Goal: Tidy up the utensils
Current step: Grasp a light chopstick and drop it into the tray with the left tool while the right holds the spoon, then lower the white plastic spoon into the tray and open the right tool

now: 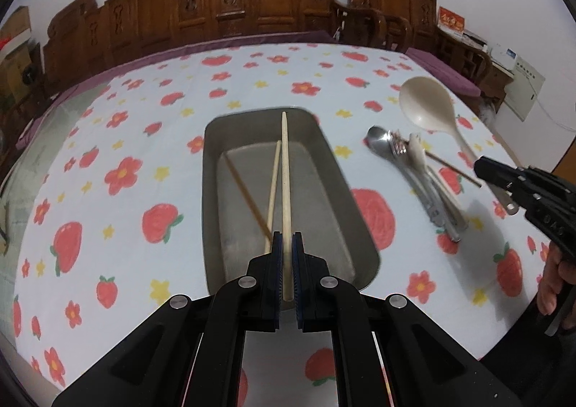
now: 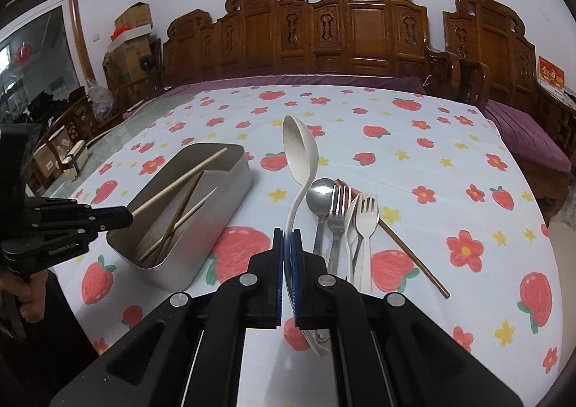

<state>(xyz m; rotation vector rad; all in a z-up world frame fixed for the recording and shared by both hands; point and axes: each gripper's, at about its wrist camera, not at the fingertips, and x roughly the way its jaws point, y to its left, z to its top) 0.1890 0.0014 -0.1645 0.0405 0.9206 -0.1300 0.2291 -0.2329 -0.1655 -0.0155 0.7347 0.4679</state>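
Fingers of the left gripper point(image 1: 287, 239) were pinched nearly shut on a long pale wooden chopstick point(image 1: 285, 169), gripping it close to its near end so that most of its length reached out over the grey rectangular metal tin point(image 1: 212, 169). Two more chopsticks already lay crossed on the tin's floor, one pale point(image 1: 273, 191) and one darker brown point(image 1: 244, 194). The right gripper point(image 2: 287, 237) was likewise closed, on the curved handle of a cream plastic serving spoon point(image 2: 298, 151), its bowl raised clear of the strawberry-print tablecloth point(image 2: 414, 169).

On the cloth beside that spoon lay the rest of the pile: a steel spoon point(image 2: 321, 196), a steel fork point(image 2: 339, 198), a white plastic fork point(image 2: 368, 212) and a brown chopstick point(image 2: 414, 255) running underneath them.

From where I stood, the worry was leverage. Held so near one end, the chopstick could have swung between the pads and dropped across the tin's rim instead of inside it, or landed on the crossed pair and skittered out. The serving spoon looked long for the tin; if it were set in crookedly its bowl might have ridden up on the wall and tipped out. With both grippers heading for the same tin, they could also have knocked together over it.
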